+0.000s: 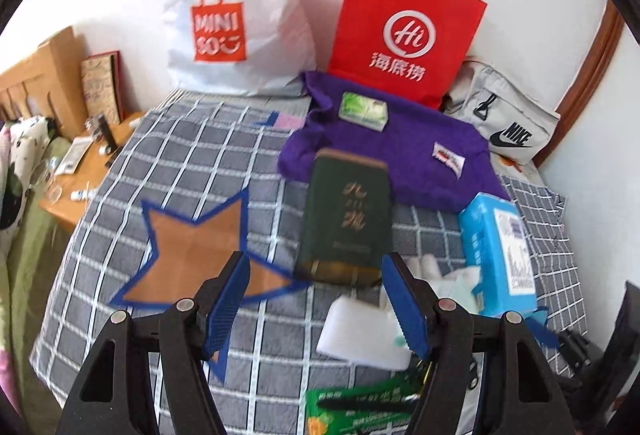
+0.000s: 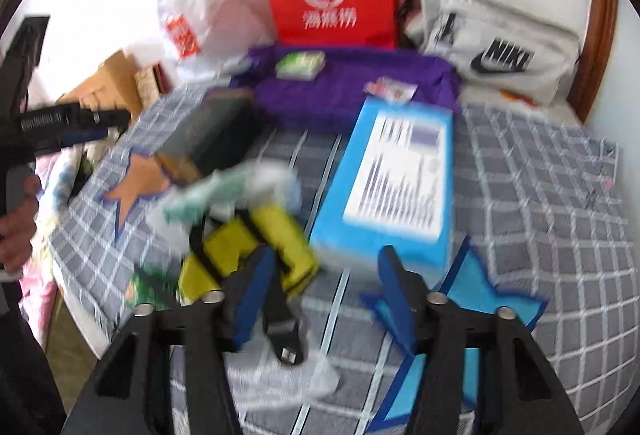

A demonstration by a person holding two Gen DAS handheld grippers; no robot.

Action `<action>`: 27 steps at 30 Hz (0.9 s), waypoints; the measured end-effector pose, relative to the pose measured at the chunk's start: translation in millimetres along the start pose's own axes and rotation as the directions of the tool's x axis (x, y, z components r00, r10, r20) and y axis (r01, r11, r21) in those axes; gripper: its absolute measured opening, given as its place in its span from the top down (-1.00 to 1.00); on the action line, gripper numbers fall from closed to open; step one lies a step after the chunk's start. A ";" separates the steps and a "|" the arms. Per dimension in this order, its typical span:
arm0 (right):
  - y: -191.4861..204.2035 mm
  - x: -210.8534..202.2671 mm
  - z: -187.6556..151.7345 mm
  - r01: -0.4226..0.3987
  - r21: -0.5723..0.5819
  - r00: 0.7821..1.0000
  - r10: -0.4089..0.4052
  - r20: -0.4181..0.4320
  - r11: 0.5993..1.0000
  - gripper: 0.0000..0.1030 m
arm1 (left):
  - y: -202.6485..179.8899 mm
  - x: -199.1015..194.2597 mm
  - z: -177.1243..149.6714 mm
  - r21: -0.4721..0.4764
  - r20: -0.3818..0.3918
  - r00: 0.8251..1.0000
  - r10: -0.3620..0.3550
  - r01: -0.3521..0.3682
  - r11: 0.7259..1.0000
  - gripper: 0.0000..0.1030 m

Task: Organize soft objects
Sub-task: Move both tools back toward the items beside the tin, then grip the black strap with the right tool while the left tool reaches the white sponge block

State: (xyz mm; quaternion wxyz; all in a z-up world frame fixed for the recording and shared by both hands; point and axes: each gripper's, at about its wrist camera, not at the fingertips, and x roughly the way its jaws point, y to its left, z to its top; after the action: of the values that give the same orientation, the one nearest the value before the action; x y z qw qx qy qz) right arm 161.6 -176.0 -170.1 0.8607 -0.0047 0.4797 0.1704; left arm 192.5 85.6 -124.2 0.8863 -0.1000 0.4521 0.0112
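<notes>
On the grey checked bedspread (image 1: 192,155) lie a purple cloth (image 1: 400,151), a dark green box (image 1: 344,223), a white foam block (image 1: 360,331), a blue tissue pack (image 1: 500,247) and a green packet (image 1: 360,407). My left gripper (image 1: 316,299) is open and empty above the foam block, beside an orange star mark (image 1: 200,255). My right gripper (image 2: 324,295) is open and empty, between a yellow sponge with black strap (image 2: 248,255) and the blue tissue pack (image 2: 396,179), above a blue star mark (image 2: 480,307). The right view is blurred.
A white Miniso bag (image 1: 236,15), a red paper bag (image 1: 404,31) and a grey Nike bag (image 1: 504,115) stand along the wall behind. A small green packet (image 1: 362,109) lies on the purple cloth. A wooden nightstand (image 1: 80,171) is left of the bed.
</notes>
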 end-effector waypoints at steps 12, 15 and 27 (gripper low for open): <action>23.8 40.4 -18.5 0.005 -0.106 0.999 -0.010 -0.043 0.994 0.18 | 18.0 17.9 -34.8 -0.036 -0.059 0.998 -0.015 0.013 0.999 -0.29; 31.0 41.6 -17.3 0.031 -0.149 0.998 -0.038 -0.041 0.988 0.18 | 18.9 22.0 -39.0 -0.028 -0.079 0.996 -0.027 0.025 0.999 -0.29; 41.0 42.2 -19.2 0.020 -0.176 0.999 -0.027 -0.036 0.984 0.22 | 31.1 25.7 -53.0 -0.053 -0.102 0.994 -0.049 0.044 0.998 -0.29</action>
State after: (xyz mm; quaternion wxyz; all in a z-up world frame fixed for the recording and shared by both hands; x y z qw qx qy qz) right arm 154.0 -128.5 -209.0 0.8496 -0.0894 0.4792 0.2015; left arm 161.9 104.4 -180.3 0.8589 -0.1336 0.4945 -0.0030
